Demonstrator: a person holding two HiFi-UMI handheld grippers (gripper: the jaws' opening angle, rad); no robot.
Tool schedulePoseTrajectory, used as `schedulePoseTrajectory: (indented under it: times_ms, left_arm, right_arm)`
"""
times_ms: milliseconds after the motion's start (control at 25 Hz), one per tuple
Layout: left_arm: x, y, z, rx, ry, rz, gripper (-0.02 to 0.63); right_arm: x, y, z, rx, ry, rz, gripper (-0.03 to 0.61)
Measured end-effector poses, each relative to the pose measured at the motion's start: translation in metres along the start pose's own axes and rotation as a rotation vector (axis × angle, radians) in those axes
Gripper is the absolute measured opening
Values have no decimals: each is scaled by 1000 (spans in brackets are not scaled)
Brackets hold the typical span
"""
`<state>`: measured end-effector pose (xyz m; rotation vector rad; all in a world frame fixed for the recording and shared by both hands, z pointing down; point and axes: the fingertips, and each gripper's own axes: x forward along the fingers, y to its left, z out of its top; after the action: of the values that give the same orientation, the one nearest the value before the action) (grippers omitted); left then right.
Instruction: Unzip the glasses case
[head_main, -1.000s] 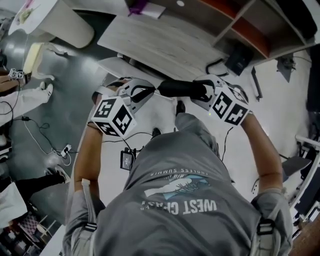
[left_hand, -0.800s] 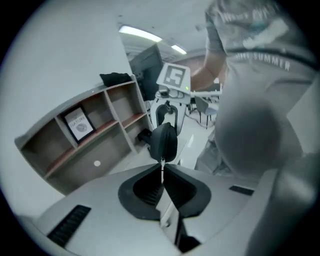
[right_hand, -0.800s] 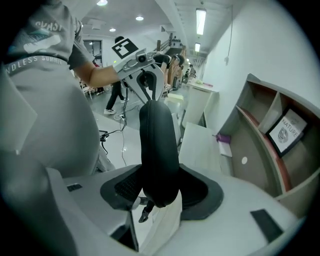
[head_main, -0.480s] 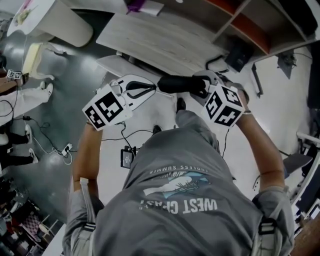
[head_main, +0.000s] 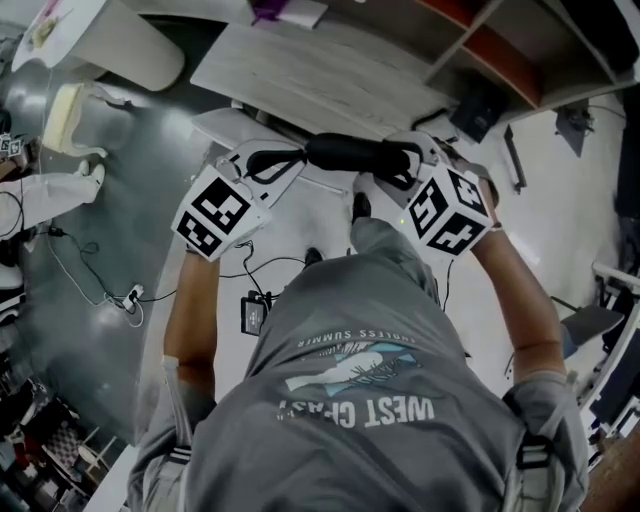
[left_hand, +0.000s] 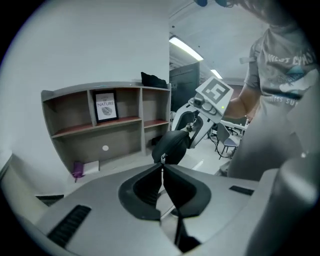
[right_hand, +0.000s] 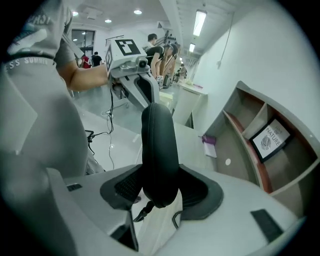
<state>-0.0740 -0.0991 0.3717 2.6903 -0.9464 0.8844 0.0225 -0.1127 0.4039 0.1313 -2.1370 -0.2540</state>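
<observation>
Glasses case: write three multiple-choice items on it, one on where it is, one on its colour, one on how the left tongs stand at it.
1. Where is the glasses case?
A. Lying on the desk
B. In the air, between the left tongs and the right tongs
C. Standing on a shelf

2. What colour is the case?
A. Black
B. Red
C. White

3. How do the left tongs stand?
A. Wide open and empty
B. Shut on the zipper pull at the case's end
C. Clamped round the case's middle

Key: 1 B, as the head view shows the case spanning from one pair of tongs to the other, clear of any surface. 2 A, as it is black in all three views. 3 B, as the left gripper view shows the jaws together with the small pull at their tips.
</observation>
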Motion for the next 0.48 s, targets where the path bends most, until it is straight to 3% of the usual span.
schedulePoseTrajectory:
  times_ms: [200,480]
  left_arm:
    - [-2,-8,5,90,60,41,8]
    - [-4,-29,18,146,77,-2,-2]
  right_arm:
    - [7,-2,-8,-9,103,-46,218]
    - [29,4,-20,19,145,-14,213]
